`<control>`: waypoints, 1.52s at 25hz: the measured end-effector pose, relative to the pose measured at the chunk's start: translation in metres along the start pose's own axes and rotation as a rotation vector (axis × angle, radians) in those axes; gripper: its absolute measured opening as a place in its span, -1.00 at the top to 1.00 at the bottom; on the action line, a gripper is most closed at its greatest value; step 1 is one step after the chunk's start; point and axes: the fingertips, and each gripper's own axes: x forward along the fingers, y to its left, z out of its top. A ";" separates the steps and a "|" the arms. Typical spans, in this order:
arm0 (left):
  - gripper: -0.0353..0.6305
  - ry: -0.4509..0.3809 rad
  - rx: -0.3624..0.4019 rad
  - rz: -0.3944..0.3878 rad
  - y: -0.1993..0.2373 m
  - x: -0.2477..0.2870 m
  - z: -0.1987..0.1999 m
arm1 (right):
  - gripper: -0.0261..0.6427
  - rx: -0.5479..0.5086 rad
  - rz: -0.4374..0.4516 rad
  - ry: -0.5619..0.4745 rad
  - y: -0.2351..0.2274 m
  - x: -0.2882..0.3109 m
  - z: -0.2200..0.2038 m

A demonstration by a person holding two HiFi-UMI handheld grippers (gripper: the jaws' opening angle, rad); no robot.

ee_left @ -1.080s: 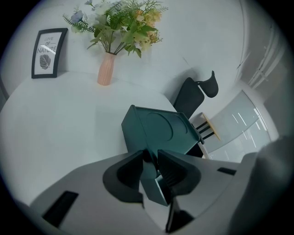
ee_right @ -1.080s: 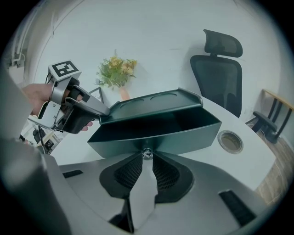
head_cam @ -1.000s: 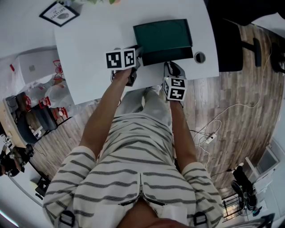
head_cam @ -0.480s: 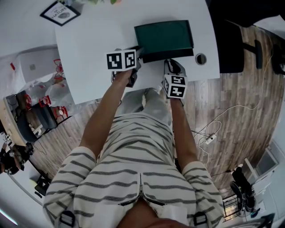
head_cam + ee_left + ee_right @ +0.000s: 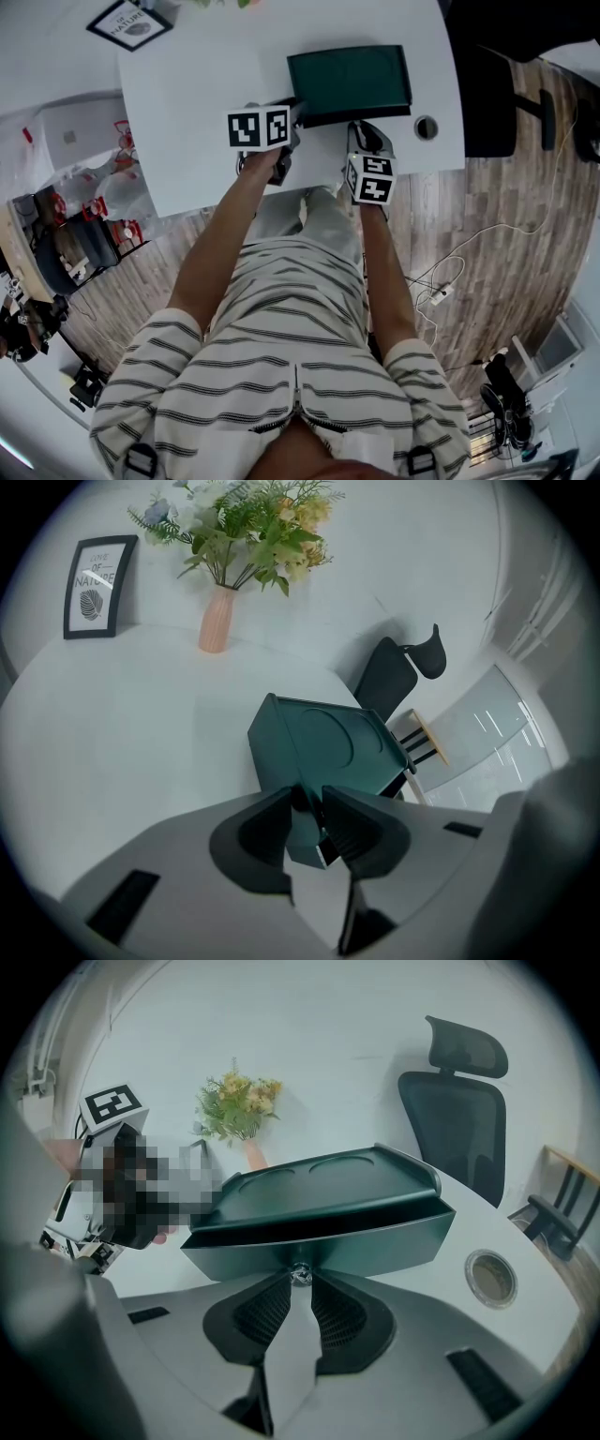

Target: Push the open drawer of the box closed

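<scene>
Overall, surface: a white tabletop (image 5: pixel 197 112) with a rounded far-right corner; a round cable hole (image 5: pixel 489 1277) sits near its near-right corner.
Room: white walls, a wood-plank floor (image 5: pixel 487 225), and a black office chair (image 5: pixel 487 103) off the table's right edge. A white cable (image 5: pixel 450 272) trails over the floor, and white bags (image 5: pixel 112 197) lie beyond the left edge.
Box: one dark green box (image 5: pixel 349 80) on the right half of the tabletop, between the far and near edges, with two round recesses in its lid.
Drawer: one drawer (image 5: pixel 319 1241), its front facing the near edge and standing slightly proud of the box, with a dark gap under the lid.
Left gripper (image 5: pixel 308 806): jaws drawn close, pinching the box's near-left corner.
Right gripper (image 5: pixel 299 1286): jaws pressed together, tips against the drawer front at its one small shiny knob (image 5: pixel 300 1271).
Far edge: one framed picture (image 5: pixel 98 585) at the far-left corner and one pink vase (image 5: pixel 216 621) of flowers (image 5: pixel 253 527).
Count: two grippers, one box, one drawer, one knob, one vase, one frame.
</scene>
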 end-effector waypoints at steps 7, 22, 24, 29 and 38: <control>0.58 0.001 -0.002 -0.005 0.001 0.000 0.001 | 0.68 -0.005 0.002 -0.002 0.000 0.006 0.006; 0.57 0.002 -0.001 -0.006 0.002 0.001 0.001 | 0.68 -0.007 0.007 -0.002 0.000 0.014 0.013; 0.57 0.003 -0.001 -0.007 0.001 0.001 0.000 | 0.68 -0.007 0.007 -0.003 0.001 0.015 0.014; 0.57 0.004 -0.001 -0.005 0.001 0.001 0.001 | 0.68 -0.001 0.007 -0.007 0.000 0.017 0.015; 0.57 0.005 0.007 -0.005 0.000 0.002 0.001 | 0.68 -0.008 -0.004 -0.007 -0.001 0.017 0.016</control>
